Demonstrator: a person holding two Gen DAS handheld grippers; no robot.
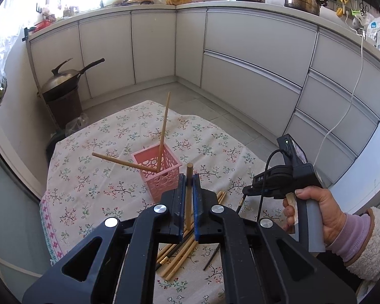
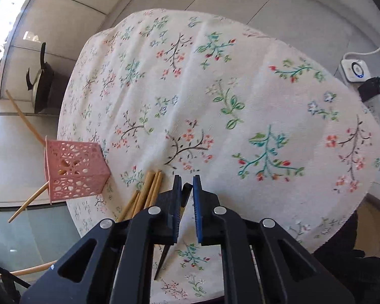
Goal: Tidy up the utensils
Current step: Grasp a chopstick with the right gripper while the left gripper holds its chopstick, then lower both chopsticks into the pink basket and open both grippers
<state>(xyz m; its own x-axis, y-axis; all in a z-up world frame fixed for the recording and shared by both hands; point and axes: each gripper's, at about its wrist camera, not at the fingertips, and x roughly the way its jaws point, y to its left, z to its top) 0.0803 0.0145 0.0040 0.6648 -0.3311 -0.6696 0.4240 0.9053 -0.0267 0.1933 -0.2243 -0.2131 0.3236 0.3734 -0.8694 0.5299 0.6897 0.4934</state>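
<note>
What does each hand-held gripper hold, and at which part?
Left hand-held gripper: light wooden chopstick, below its upper end. Right hand-held gripper: dark chopstick, near its thick end.

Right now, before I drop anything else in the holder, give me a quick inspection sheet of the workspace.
Surface: floral tablecloth over the table, slightly wrinkled.
Job's things: pink holder upright with two wooden chopsticks leaning out of it; loose chopsticks lying on the cloth beside it.
Clutter: nothing seen on the cloth.
Grippers: left gripper shut on a wooden chopstick; right gripper shut on a dark chopstick, which lies against its left pad.
Cables: black cable on the right gripper; white cord down the cabinets.
Surroundings: kitchen cabinets, pots on the counter, wok on a stand.
</note>
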